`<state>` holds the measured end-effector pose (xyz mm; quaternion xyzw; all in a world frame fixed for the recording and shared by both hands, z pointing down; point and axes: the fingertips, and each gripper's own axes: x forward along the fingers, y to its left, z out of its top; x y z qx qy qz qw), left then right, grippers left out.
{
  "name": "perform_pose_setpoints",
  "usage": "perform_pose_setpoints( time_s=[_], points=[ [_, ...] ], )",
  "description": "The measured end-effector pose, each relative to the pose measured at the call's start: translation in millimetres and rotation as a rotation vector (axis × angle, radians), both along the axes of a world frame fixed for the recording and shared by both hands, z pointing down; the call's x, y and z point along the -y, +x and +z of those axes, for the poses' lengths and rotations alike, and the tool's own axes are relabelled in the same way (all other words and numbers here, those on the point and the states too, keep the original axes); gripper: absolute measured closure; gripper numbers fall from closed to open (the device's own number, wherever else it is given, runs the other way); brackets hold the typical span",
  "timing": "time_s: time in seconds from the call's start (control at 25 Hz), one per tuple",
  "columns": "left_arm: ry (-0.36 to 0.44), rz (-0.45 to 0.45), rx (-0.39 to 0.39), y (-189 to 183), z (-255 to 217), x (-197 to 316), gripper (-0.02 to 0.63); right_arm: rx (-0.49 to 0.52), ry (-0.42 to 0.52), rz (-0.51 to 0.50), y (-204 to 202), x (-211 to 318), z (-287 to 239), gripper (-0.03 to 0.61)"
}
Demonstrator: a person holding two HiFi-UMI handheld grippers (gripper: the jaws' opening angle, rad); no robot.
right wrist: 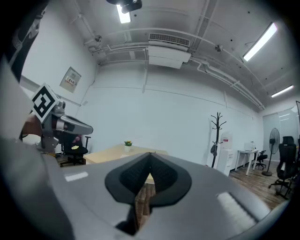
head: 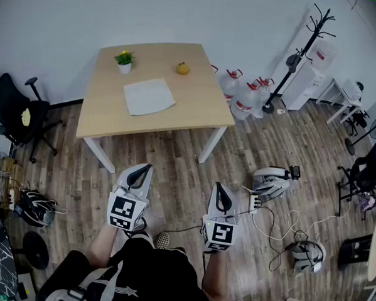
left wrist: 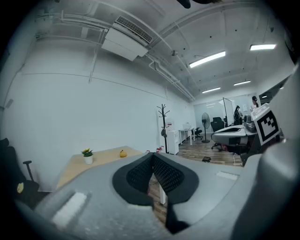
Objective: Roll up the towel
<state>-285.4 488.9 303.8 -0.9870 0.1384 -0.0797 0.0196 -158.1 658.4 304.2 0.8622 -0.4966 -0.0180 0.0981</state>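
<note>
A pale grey towel (head: 149,96) lies flat in the middle of a light wooden table (head: 196,109), well ahead of me across the floor. My left gripper (head: 143,171) is held near my body, short of the table, jaws shut with nothing between them. My right gripper (head: 219,191) sits beside it, also shut and empty. In the left gripper view the shut left gripper (left wrist: 153,156) points toward the table (left wrist: 75,166). The right gripper (right wrist: 150,154) is seen shut in its own view, with the table (right wrist: 110,153) beyond it.
A small potted plant (head: 124,61) and a yellow fruit (head: 183,68) stand on the table's far side. Water jugs (head: 244,96) and a coat stand (head: 293,58) are to the right. Office chairs (head: 17,116), helmets (head: 271,182) and cables lie on the wooden floor.
</note>
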Motion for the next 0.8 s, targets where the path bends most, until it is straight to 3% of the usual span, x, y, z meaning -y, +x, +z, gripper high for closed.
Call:
perform_pose_setpoints(
  time_s=[0.44,0.8],
  points=[
    [-0.002,0.039,0.002,38,3,0,0.604,0.032,-0.004,0.038,25,-4,8,0.574],
    [-0.005,0.062,0.012,114,19,36,0.604,0.036,-0.019,0.028,95,40,19,0.574]
  ],
)
